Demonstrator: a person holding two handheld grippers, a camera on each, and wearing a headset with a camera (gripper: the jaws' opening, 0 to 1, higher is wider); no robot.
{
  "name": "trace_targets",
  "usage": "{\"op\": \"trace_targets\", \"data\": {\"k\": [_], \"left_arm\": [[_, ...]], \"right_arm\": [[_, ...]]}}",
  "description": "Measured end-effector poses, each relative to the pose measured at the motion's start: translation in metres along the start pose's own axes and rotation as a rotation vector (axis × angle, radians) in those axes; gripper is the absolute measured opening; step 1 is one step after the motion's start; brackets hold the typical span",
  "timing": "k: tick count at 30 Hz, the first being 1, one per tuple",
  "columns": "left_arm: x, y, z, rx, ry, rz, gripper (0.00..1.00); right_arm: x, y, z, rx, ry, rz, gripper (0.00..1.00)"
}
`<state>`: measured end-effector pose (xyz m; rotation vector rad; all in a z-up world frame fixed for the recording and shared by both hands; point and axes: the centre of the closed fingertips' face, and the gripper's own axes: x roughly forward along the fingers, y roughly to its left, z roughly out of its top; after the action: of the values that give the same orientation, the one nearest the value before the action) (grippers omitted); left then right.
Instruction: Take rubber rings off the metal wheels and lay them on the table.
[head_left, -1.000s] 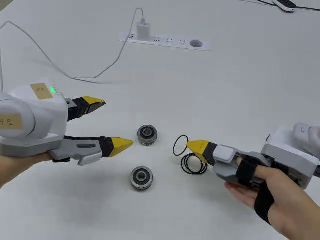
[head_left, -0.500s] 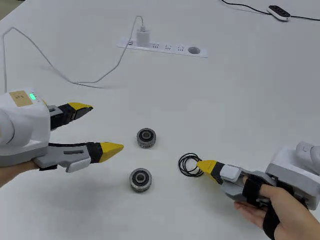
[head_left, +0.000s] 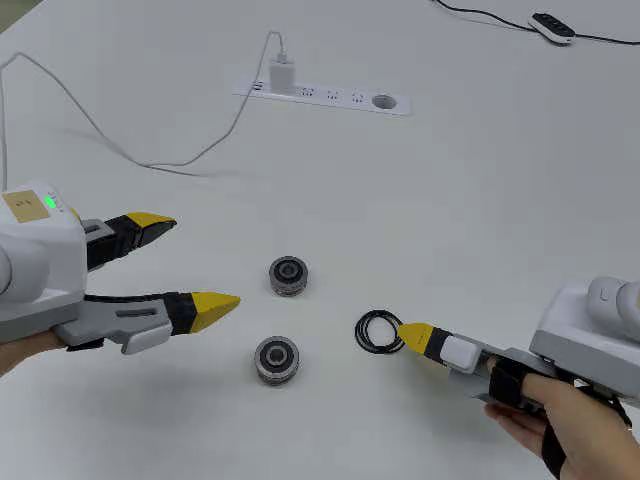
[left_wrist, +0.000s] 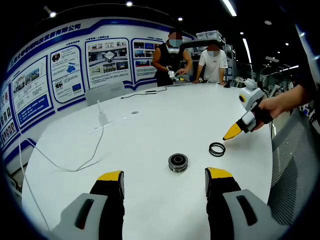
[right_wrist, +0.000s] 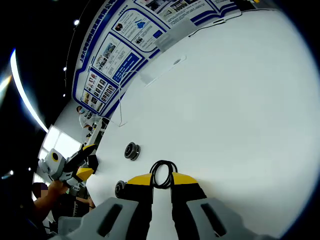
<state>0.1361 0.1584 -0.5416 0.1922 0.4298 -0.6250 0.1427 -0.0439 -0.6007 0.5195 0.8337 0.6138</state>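
**Head view.** The right gripper (head_left: 415, 333) lies low over the white table (head_left: 480, 200). Its yellow tip is just beside the rubber rings (head_left: 378, 331) but not touching them. A second ago one ring stood loose at the tip, next to the pile. Now the rings lie flat in one heap, and the tip sits farther back toward the person. This suggests a ring has just been laid down and released. The left gripper (head_left: 185, 262), jaws spread wide and holding nothing, hovers to the left of the far wheel (head_left: 289, 276) and the near wheel (head_left: 276, 358). The two wheels keep their earlier arrangement. Whether either still carries a ring cannot be told.

**Left gripper view.** The left gripper (left_wrist: 165, 175) has its two jaws well apart. The far wheel (left_wrist: 178, 162) stands ahead, between their lines. Beyond it lie the rubber rings (left_wrist: 217, 149), with the right gripper (left_wrist: 232, 132) near them.

**Right gripper view.** The jaws of the right gripper (right_wrist: 162, 179) are drawn nearly together, with only a slim gap, and pinch nothing. The rubber rings (right_wrist: 163, 172) lie on the table at the tips. The far wheel (right_wrist: 132, 150), the near wheel (right_wrist: 120, 188) and the left gripper (right_wrist: 87, 161) lie off to the left. The next step is probably a return to a wheel.
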Motion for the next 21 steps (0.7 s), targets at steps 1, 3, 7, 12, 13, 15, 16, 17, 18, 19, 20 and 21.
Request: {"op": "trace_targets", "data": {"k": [1, 3, 7, 12, 13, 15, 16, 17, 18, 19, 20, 21], "left_arm": [[0.000, 0.001, 0.000, -0.003, -0.001, 0.001, 0.67], [-0.002, 0.003, 0.000, -0.005, -0.008, 0.009, 0.67], [-0.008, 0.007, 0.003, -0.016, -0.038, 0.030, 0.67], [-0.016, 0.010, 0.003, -0.018, -0.056, 0.053, 0.67], [-0.018, 0.010, 0.003, -0.022, -0.062, 0.058, 0.68], [-0.021, 0.010, 0.002, -0.024, -0.067, 0.063, 0.68], [-0.022, 0.011, 0.000, -0.029, -0.067, 0.068, 0.68], [-0.023, 0.011, -0.001, -0.031, -0.067, 0.070, 0.68], [-0.025, 0.011, -0.002, -0.034, -0.069, 0.074, 0.68], [-0.026, 0.011, -0.002, -0.037, -0.070, 0.075, 0.68], [-0.028, 0.011, -0.003, -0.039, -0.072, 0.076, 0.69], [-0.030, 0.012, -0.003, -0.039, -0.074, 0.080, 0.69]], "right_arm": [[-0.001, 0.000, 0.002, -0.032, -0.007, -0.002, 0.16], [-0.005, 0.004, 0.007, -0.120, -0.025, 0.001, 0.18], [-0.011, 0.003, 0.022, -0.296, -0.077, -0.032, 0.25], [-0.022, 0.004, 0.040, -0.420, -0.146, -0.056, 0.33], [-0.025, 0.005, 0.043, -0.427, -0.159, -0.059, 0.35], [-0.030, 0.003, 0.048, -0.437, -0.178, -0.071, 0.37], [-0.033, 0.003, 0.051, -0.446, -0.187, -0.075, 0.37], [-0.035, 0.003, 0.052, -0.447, -0.196, -0.075, 0.38], [-0.038, 0.000, 0.055, -0.435, -0.211, -0.074, 0.39], [-0.039, -0.001, 0.056, -0.427, -0.216, -0.076, 0.40], [-0.042, -0.004, 0.057, -0.421, -0.217, -0.088, 0.41], [-0.044, -0.006, 0.057, -0.421, -0.219, -0.100, 0.42]]}}
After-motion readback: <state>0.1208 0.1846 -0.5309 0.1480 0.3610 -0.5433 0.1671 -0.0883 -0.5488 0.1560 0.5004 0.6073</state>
